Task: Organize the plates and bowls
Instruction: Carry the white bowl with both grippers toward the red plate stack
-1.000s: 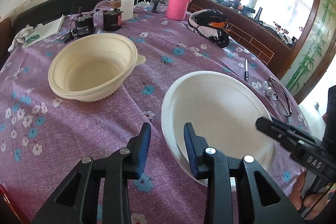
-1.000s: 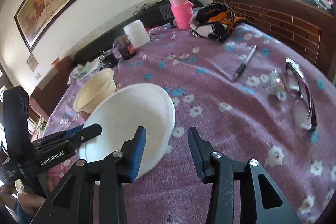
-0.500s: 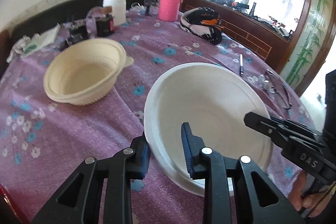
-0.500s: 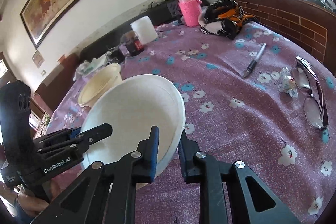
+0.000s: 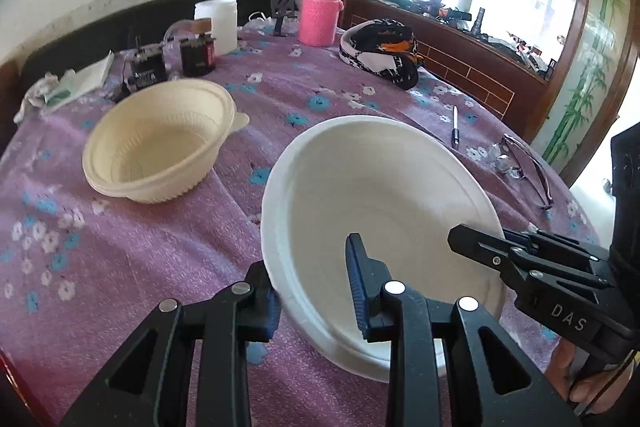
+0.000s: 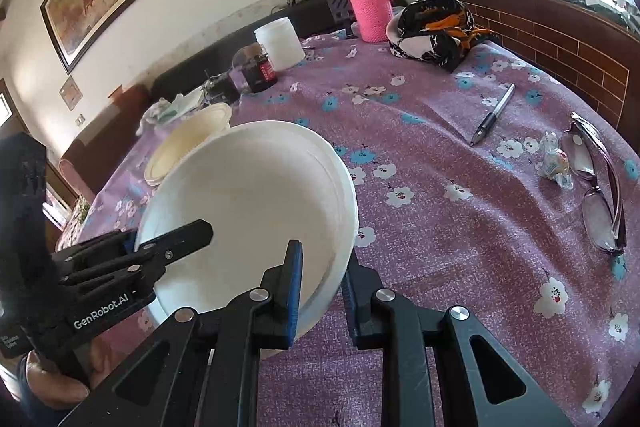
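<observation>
A white plate (image 5: 384, 187) is lifted and tilted above the purple tablecloth. My left gripper (image 5: 316, 291) is shut on its near left rim. My right gripper (image 6: 320, 283) is shut on the opposite rim of the white plate (image 6: 248, 195). The right gripper also shows in the left wrist view (image 5: 520, 259); the left gripper also shows in the right wrist view (image 6: 132, 259). A cream bowl stack (image 5: 160, 143) stands on the cloth to the left and shows in the right wrist view (image 6: 188, 139), partly hidden behind the plate.
A pink bottle (image 5: 319, 13), a white jar (image 5: 216, 23), dark jars (image 5: 196, 53) and a black-and-orange cloth bundle (image 5: 380, 47) stand at the back. A pen (image 6: 492, 115), candies (image 6: 554, 163) and glasses (image 6: 596, 183) lie to the right.
Both grippers closed on the white plate's opposite rims and lifted it off the cloth, tilting it toward the cream bowls.
</observation>
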The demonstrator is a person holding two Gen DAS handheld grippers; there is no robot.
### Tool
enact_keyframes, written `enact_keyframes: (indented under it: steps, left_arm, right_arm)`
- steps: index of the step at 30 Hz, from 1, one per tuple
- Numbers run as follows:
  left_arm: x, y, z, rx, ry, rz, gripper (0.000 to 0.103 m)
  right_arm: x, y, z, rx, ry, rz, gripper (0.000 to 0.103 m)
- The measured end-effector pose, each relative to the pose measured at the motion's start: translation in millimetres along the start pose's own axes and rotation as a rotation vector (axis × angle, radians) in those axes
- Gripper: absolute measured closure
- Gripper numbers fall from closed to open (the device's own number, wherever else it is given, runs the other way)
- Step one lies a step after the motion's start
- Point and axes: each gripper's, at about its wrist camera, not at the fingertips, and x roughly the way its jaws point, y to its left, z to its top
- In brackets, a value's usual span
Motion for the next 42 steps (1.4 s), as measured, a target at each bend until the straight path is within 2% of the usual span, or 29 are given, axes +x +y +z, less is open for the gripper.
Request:
enact_keyframes:
  steps: [2, 3, 5, 7, 11, 12, 15, 16, 19, 23, 37, 42]
  left_arm:
    - [-1.1, 0.5, 0.7, 0.002, -0.002, 0.009, 0.075]
    - [-1.3, 0.9, 1.3, 0.0, -0.005, 0.014, 0.075]
    - [-1.9, 1.5, 1.9, 0.0, -0.005, 0.026, 0.065]
    - [-2.5, 1.9, 2.1, -0.001, -0.007, 0.039, 0.057]
    - [-1.8, 1.2, 1.9, 0.003, -0.003, 0.061, 0.056]
    - [-1.9, 1.6, 1.8, 0.002, -0.004, 0.065, 0.056]
    - [-4.5, 4.2, 1.5, -0.009, -0.018, 0.068, 0.056]
    - [-5.1, 4.4, 1.4, -0.009, -0.022, 0.066, 0.057]
    - [-5.2, 1.0, 0.6, 0.01, -0.026, 0.064, 0.069]
    - [-7.7, -2.0, -0.3, 0.031, -0.044, 0.095, 0.076]
    - [-17.1, -1.1, -1.9, 0.024, -0.081, 0.127, 0.079]
    - [-20.5, 4.8, -2.5, -0.003, -0.088, 0.145, 0.084]
  right_arm:
    - [-0.2, 2.5, 0.1, -0.014, -0.001, -0.001, 0.081]
    - [-0.7, 3.9, -0.2, -0.02, -0.002, -0.003, 0.077]
    - [-3.1, 6.4, -0.7, -0.035, -0.016, -0.012, 0.068]
    - [-6.5, 7.7, -1.0, -0.042, -0.033, -0.011, 0.052]
    - [-7.9, 5.3, -0.9, -0.029, -0.043, -0.009, 0.048]
    - [-7.7, 4.7, -0.9, -0.026, -0.041, -0.003, 0.05]
    - [-7.2, 1.5, -0.2, -0.011, -0.041, 0.012, 0.078]
    - [-6.7, 0.3, -0.2, -0.006, -0.039, 0.012, 0.08]
    - [-8.8, 1.4, -1.1, -0.007, -0.048, 0.026, 0.083]
    - [-11.0, -0.1, -1.2, 0.003, -0.058, 0.028, 0.084]
    - [-14.2, 3.2, -2.5, 0.005, -0.068, 0.036, 0.084]
    - [-14.4, 10.5, -1.7, 0.0, -0.06, 0.042, 0.084]
